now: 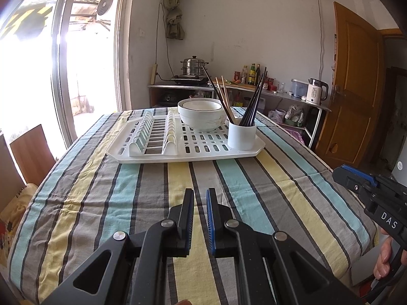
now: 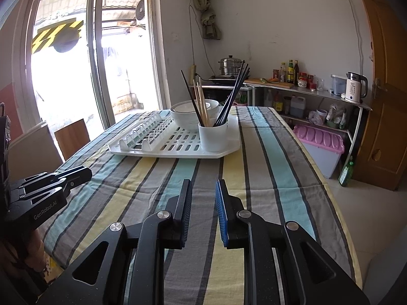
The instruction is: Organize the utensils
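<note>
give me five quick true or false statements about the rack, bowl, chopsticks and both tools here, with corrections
1. The white cup stands on the drying rack. True.
2. The chopsticks lie flat on the striped tablecloth. False: they stand upright in the cup.
3. The bowl sits on the rack behind the cup. True.
4. The right tool grips a chopstick. False: nothing is between its fingers, which stand apart over the cloth.
5. The left tool is inside the bowl. False: it hovers above the cloth, well short of the rack, holding nothing.
</note>
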`<state>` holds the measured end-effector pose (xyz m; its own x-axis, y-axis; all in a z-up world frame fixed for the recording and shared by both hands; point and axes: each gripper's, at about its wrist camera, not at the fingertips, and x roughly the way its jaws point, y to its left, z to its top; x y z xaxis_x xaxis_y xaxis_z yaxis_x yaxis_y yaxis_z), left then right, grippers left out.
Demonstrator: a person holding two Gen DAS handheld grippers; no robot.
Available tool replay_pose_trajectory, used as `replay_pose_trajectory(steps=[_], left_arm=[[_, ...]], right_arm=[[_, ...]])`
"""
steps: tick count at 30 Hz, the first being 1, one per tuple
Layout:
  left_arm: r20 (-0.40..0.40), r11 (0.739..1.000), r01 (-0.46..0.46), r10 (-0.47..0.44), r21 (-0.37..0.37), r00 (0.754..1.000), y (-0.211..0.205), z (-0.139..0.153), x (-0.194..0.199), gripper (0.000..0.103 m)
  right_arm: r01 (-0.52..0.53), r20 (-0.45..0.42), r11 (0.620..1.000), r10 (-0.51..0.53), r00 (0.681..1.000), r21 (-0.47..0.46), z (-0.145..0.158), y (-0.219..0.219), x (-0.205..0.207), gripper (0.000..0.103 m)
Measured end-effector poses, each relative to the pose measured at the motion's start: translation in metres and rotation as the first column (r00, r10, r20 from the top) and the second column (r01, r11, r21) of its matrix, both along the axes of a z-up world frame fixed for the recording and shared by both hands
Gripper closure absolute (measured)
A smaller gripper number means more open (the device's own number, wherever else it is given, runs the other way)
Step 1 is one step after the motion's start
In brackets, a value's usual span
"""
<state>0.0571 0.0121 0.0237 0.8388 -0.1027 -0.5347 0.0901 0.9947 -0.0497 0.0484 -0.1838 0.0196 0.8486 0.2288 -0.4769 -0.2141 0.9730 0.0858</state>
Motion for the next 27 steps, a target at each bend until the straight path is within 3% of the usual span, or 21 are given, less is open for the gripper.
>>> replay_pose_trajectory(steps=[27], left_arm=[[-0.019,1.000,0.020,-0.020,0.008,1.000,-0.0039,-0.0063,0.0030,0.094]], right_arm=[[-0.005,-0.010,1.000,0.005,1.000,-0.003,-0.0013,0.0034,0.0020,0.083]])
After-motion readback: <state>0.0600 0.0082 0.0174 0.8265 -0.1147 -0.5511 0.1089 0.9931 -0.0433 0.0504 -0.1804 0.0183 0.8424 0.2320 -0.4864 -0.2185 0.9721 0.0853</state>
